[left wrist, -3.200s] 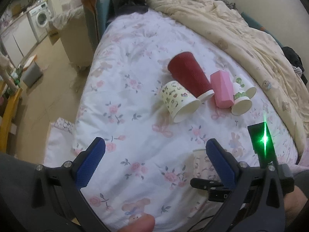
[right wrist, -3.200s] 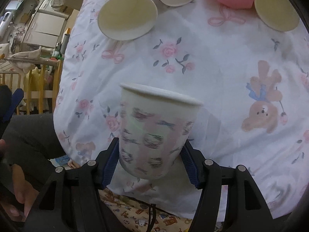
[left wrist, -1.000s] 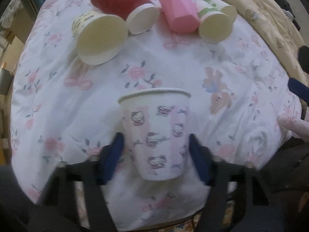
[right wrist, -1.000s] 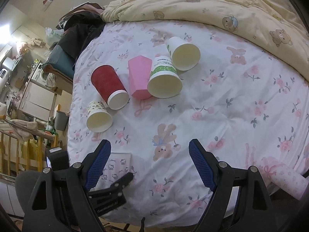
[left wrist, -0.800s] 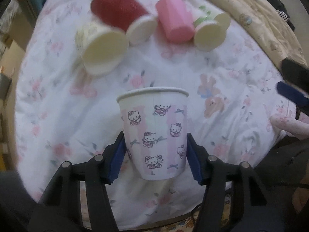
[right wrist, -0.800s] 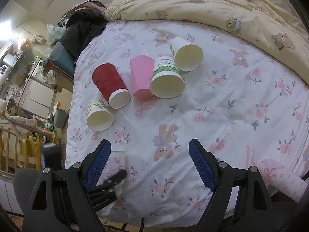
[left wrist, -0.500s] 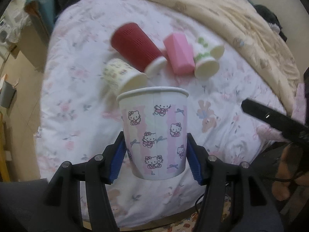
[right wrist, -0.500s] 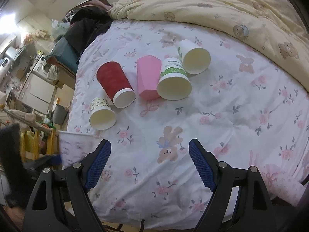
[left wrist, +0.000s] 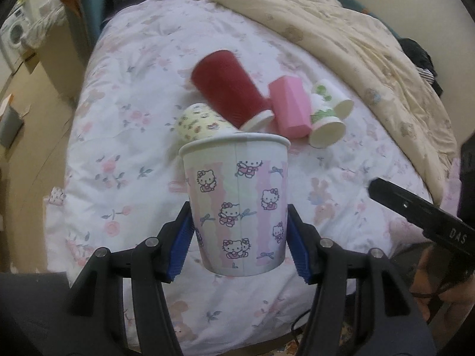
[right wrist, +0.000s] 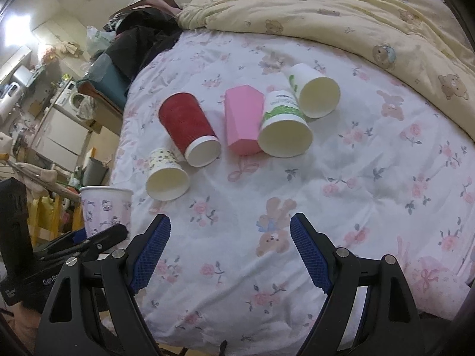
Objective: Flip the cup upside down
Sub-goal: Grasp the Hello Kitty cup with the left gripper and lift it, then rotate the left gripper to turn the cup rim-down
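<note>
My left gripper [left wrist: 240, 237] is shut on a white paper cup with cat prints [left wrist: 237, 204]. The cup stands upright, mouth up, held in the air above the near edge of the bed. It also shows at the left of the right wrist view [right wrist: 104, 207], with the left gripper's black body below it. My right gripper [right wrist: 230, 252] is open and empty above the front of the bed.
On the floral bedsheet [right wrist: 371, 178] lie several cups on their sides: a red one [right wrist: 187, 127], a pink one [right wrist: 242, 118], a small yellow-print one [right wrist: 164, 175], two green-print ones [right wrist: 282, 127]. A cream duvet [right wrist: 356, 14] covers the far side.
The right gripper let go of the cat-print cup and drew back. The left gripper closed on it and lifted it up off the bed.
</note>
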{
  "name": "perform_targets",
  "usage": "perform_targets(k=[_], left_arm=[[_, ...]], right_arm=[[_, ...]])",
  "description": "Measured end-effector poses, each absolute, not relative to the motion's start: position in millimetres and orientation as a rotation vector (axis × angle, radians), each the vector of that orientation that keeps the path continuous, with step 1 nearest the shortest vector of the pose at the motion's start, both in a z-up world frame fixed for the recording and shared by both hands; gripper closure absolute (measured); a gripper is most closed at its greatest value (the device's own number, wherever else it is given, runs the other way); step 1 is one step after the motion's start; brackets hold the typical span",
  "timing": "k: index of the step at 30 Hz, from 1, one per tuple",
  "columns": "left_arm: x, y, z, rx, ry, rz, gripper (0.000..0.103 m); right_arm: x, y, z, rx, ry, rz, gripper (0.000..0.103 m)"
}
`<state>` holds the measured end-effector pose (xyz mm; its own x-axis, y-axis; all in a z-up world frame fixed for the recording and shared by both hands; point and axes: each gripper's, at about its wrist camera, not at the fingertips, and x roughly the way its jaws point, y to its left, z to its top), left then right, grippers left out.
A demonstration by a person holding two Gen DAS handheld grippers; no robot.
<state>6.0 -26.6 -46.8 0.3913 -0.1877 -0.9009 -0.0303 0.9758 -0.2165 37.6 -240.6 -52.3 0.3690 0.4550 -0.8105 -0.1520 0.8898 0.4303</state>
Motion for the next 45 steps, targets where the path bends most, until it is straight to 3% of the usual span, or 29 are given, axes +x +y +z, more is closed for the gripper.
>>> perform_targets(k=[25,45], left_arm=[[-7,-67,-65,-0.127,1.296,-0.294,0.048],[-16,-78,-48,-0.077,1.202,-0.324,0.049]], right_arm=[[37,-217,-60,0.414,1.213,0.649,0.018],[47,-233,-88,0.476,1.322,0.538,0.018]])
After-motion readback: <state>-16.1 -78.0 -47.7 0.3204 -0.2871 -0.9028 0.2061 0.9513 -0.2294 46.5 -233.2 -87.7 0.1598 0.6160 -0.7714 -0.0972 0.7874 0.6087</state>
